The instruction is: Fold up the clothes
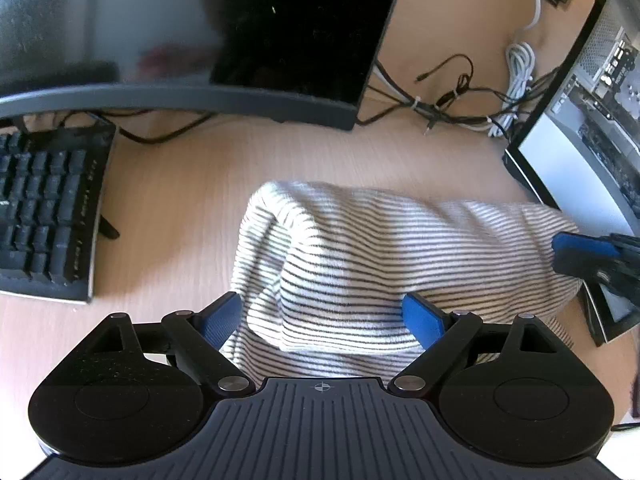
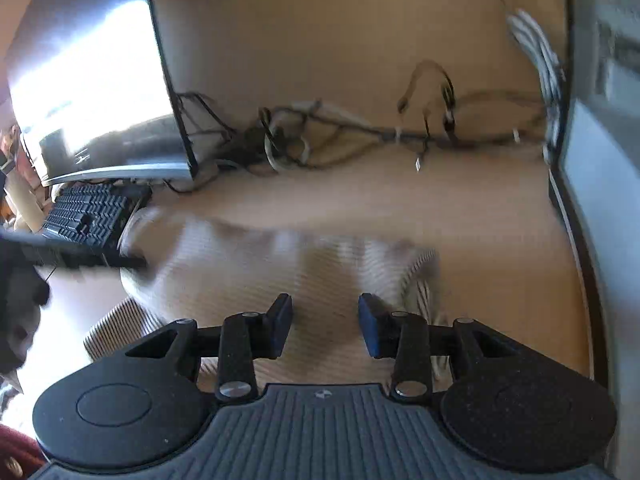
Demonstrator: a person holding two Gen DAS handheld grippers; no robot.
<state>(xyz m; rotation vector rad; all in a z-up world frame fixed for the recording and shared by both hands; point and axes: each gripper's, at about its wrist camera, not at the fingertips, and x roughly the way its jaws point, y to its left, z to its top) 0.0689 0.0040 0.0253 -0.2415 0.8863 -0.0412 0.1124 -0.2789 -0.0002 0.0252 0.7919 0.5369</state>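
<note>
Between keyboard (image 1: 48,208) and computer case (image 1: 592,128) on the counter (image 1: 180,184) lies a bunched striped garment (image 1: 360,256), the left tool (image 1: 322,316) spread wide around its fold without pinching, while the right tool (image 2: 324,324) hangs half-open above it, gripping nothing.

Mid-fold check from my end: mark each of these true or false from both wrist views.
1. The garment is white with thin dark stripes. True: the striped garment lies bunched on the wooden desk.
2. The left tongs are clamped shut. False: they stand wide open, with a fold of the garment between the pads.
3. A keyboard lies left of the garment in the left wrist view. True.
4. The monitor shows a bright window. False: its screen is dark.
5. The right tongs hold a cable. False: no cable between the pads; the cables lie farther back.
</note>
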